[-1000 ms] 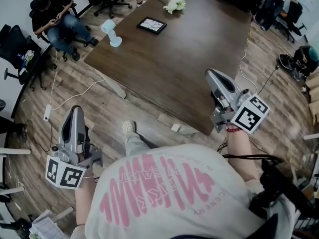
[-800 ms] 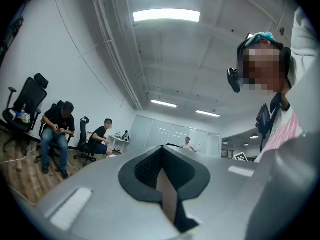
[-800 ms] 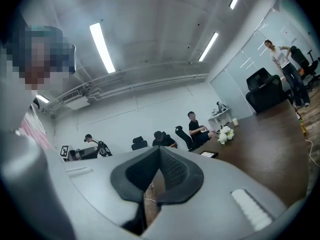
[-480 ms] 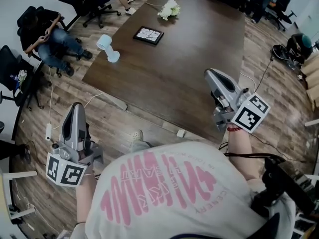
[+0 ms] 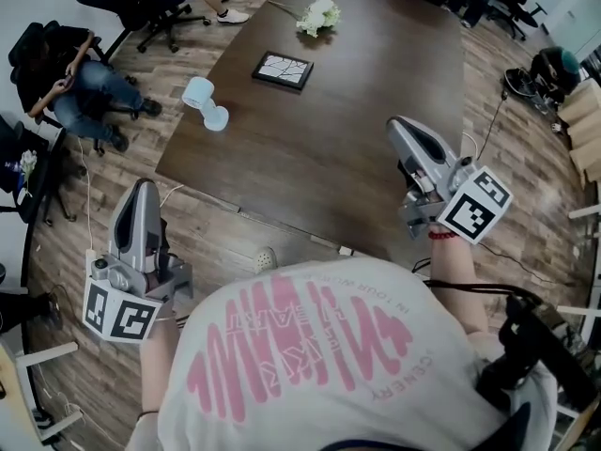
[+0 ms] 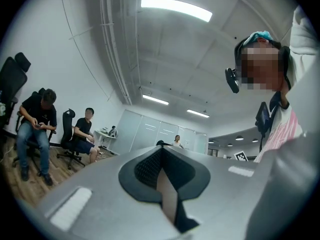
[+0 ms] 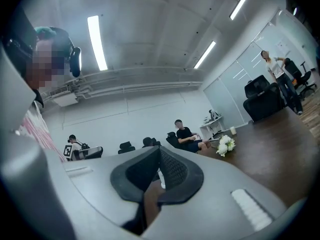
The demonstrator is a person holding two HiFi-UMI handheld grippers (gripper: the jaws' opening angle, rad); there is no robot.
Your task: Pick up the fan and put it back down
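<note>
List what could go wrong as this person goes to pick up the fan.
1. The fan stands right at the edge of the table, so a clumsy touch might tip it onto the floor.
2. A white cable trails over the floor on the fan's side and could catch a foot.
3. The left gripper and right gripper are both shut. If they reach the fan unopened, they may knock it over.

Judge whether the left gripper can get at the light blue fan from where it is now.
Probably not yet. The left gripper hangs over the floor, jaws together, well short of the fan near the table edge. Nothing stands between them, so stepping closer should do.
</note>
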